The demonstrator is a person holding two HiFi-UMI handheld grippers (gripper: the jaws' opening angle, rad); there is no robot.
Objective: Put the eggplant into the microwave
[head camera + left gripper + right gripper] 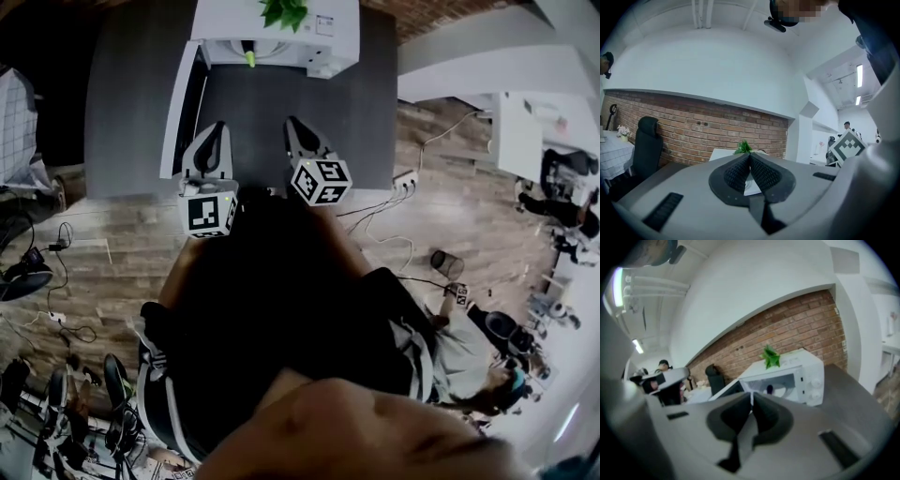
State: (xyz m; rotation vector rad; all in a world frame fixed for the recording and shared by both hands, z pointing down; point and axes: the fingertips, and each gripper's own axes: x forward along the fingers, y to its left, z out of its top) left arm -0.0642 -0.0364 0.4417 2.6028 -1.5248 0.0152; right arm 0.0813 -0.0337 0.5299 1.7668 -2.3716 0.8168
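Eggplant (769,389), dark purple w/ green stem end, sits inside boxy white microwave (328,37) at far edge of dark grey counter (356,122). Head view shows only the stem tip; body is small & dim in right gripper view. Microwave door (180,103) hangs open to left, prob. awaiting closing. Left gripper (217,129) & right gripper (292,124) are both pinched together, nothing held, over counter's near edge, so drop-off looks done.
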